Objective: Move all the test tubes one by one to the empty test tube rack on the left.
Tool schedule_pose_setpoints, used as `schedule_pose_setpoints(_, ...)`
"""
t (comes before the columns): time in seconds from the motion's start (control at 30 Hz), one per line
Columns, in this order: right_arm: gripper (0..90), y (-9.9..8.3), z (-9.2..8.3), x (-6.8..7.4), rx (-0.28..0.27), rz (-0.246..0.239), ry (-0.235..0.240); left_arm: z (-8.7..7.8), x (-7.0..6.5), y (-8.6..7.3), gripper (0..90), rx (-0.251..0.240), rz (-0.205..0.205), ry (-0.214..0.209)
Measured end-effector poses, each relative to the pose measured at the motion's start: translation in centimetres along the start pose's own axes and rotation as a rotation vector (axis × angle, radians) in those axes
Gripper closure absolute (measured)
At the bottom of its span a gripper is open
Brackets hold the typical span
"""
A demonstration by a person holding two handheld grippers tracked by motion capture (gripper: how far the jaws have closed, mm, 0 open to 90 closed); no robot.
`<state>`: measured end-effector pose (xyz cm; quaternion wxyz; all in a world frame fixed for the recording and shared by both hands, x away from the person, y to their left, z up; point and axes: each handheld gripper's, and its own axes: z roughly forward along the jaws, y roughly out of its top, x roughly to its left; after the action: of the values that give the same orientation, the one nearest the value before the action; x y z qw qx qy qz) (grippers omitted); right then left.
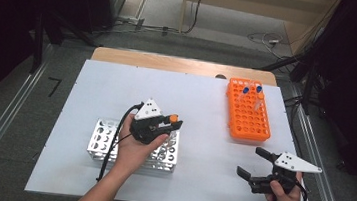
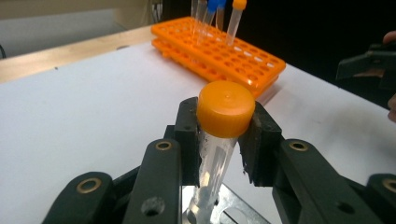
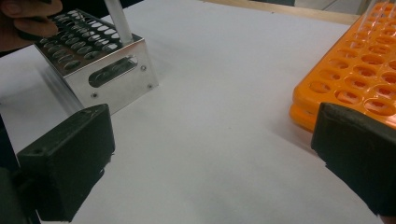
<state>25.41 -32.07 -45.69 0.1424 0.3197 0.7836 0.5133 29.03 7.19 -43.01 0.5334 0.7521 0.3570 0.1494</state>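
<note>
My left gripper point(image 1: 171, 123) is shut on a clear tube with an orange cap point(image 2: 225, 108), held upright over the right end of the metal rack point(image 1: 104, 140). The tube's clear body point(image 3: 117, 19) reaches down to the metal rack point(image 3: 100, 58). The orange rack point(image 1: 248, 109) lies at the far right of the table and holds three capped tubes point(image 1: 253, 91) at its back end. The same orange rack point(image 2: 219, 46) stands beyond the held tube. My right gripper point(image 1: 253, 162) stands open above the white table near the front right, with nothing between its jaws.
A white sheet point(image 1: 196, 102) covers the table; a strip of bare wood point(image 1: 170, 62) shows along the far edge. The orange rack's corner point(image 3: 355, 74) lies close to my right jaw. Cables and dark stands surround the table on the floor.
</note>
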Motion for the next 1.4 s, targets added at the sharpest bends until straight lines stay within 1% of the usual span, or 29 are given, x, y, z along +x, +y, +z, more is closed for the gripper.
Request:
schedule_pose_setpoints(0.07,0.0,0.0,0.0,0.0,0.0,0.001,-0.003,0.3,0.0,-0.1,70.3,0.019,-0.002,-0.001)
schedule_pose_setpoints(0.17,0.0,0.0,0.0,0.0,0.0,0.001,-0.001,0.5,0.0,-0.1,70.1,0.032,0.003,0.003)
schedule_pose_setpoints(0.2,0.0,0.0,0.0,0.0,0.0,0.001,-0.002,0.5,0.0,-0.1,69.9,0.039,0.002,-0.003)
schedule_pose_setpoints(0.27,0.0,0.0,0.0,0.0,0.0,0.002,-0.002,0.7,0.0,-0.1,68.8,0.058,-0.006,-0.01)
schedule_pose_setpoints(0.33,0.0,0.0,0.1,0.0,0.003,0.003,-0.003,0.7,0.0,-0.1,66.1,0.06,-0.01,0.0)
schedule_pose_setpoints(0.47,0.0,0.0,0.1,-0.1,0.004,0.004,-0.003,0.4,-0.1,0.0,55.2,0.038,-0.009,0.025)
schedule_pose_setpoints(0.57,0.0,-0.1,0.1,-0.1,0.003,0.006,-0.003,0.0,-0.1,0.1,48.0,0.02,-0.017,0.028)
schedule_pose_setpoints(0.63,0.0,-0.1,0.1,-0.1,0.001,0.007,-0.003,-0.4,-0.2,0.2,40.9,0.007,-0.015,0.036)
schedule_pose_setpoints(0.67,0.0,-0.1,0.1,-0.2,0.001,0.006,-0.002,-0.6,-0.2,0.2,30.6,-0.004,-0.018,0.035)
schedule_pose_setpoints(0.7,0.0,-0.1,0.1,-0.2,0.003,0.006,-0.002,-0.8,-0.3,0.2,26.2,-0.014,-0.023,0.029)
schedule_pose_setpoints(0.73,0.0,-0.1,0.1,-0.2,0.003,0.006,-0.002,-1.1,-0.3,0.2,26.2,-0.022,-0.024,0.025)
schedule_pose_setpoints(0.8,0.0,-0.1,0.2,-0.2,0.004,0.009,-0.002,-1.6,-0.3,0.2,17.5,-0.032,-0.033,0.019)
schedule_pose_setpoints(0.87,0.0,-0.1,0.2,-0.2,0.004,0.01,-0.003,-2.1,-0.4,0.1,9.7,-0.039,-0.037,0.005)
schedule_pose_setpoints(0.97,0.0,-0.1,0.2,-0.2,0.004,0.009,-0.006,-3.0,-0.5,-0.1,1.9,-0.057,-0.045,0.0)
schedule_pose_setpoints(1.0,0.0,0.0,0.2,-0.2,0.003,0.009,-0.007,-3.4,-0.6,-0.2,0.7,-0.061,-0.05,-0.007)
schedule_pose_setpoints(1.07,0.0,0.0,0.3,-0.3,0.004,0.016,-0.011,-4.1,-0.6,-0.5,0.0,-0.073,-0.046,0.001)
schedule_pose_setpoints(1.1,0.0,0.0,0.3,-0.4,0.004,0.014,-0.013,-4.5,-0.6,-0.6,0.0,-0.081,-0.051,-0.009)
schedule_pose_setpoints(1.17,0.0,0.0,0.4,-0.6,0.004,0.022,-0.018,-5.3,-0.6,-0.9,0.0,-0.096,-0.05,-0.004)
schedule_pose_setpoints(1.2,0.0,0.0,0.4,-0.6,0.003,0.024,-0.019,-5.6,-0.6,-1.0,0.0,-0.1,-0.051,-0.014)
schedule_pose_setpoints(1.23,0.0,0.1,0.4,-0.7,0.003,0.024,-0.023,-6.0,-0.6,-1.2,0.0,-0.105,-0.051,-0.015)
schedule_pose_setpoints(1.27,0.0,0.1,0.4,-0.8,0.001,0.023,-0.027,-6.3,-0.7,-1.3,0.0,-0.105,-0.05,-0.007)
schedule_pose_setpoints(1.3,0.7,0.2,0.3,-0.9,-0.004,0.027,-0.036,-6.5,-0.7,-1.5,0.0,-0.105,-0.05,-0.009)
schedule_pose_setpoints(1.4,1.0,0.3,0.2,-1.3,-0.009,0.037,-0.058,-7.3,-0.7,-2.1,0.0,-0.108,-0.045,0.005)
